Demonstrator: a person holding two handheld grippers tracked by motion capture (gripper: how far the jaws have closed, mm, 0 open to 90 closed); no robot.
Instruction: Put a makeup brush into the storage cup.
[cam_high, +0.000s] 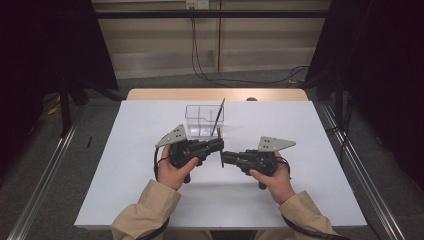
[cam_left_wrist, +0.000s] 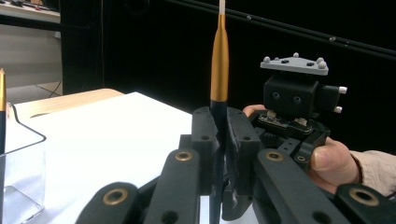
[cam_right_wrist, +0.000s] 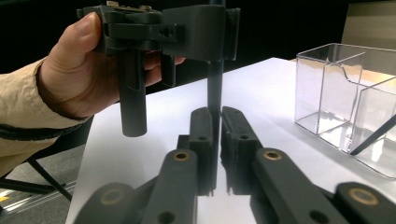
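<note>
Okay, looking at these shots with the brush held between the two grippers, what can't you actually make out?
- Brush tip: cut off by the top edge, left gripper view.
- Brush lower end: hidden behind the right hand-held gripper, right gripper view.
- Clear box contents beyond one leaning stick: too small, high view.
- Left hand-held gripper.

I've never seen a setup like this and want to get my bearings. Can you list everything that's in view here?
Brush held upright: one, dark handle with gold ferrule, clamped between both tongs over the table's middle.
Second brush: one, dark with a gold band, leaning in the clear box.
Clear box: one, see-through plastic with dividers, on the table beyond the tongs.
Table: one, white top with a wooden far edge.
Cables: a few, black, on the grey floor behind the table.
Left tongs: one, black, shut on the held brush, higher up the handle.
Right tongs: one, black, shut on the same brush, lower down.
Hands: two, beige sleeves, entering from the near edge.
</note>
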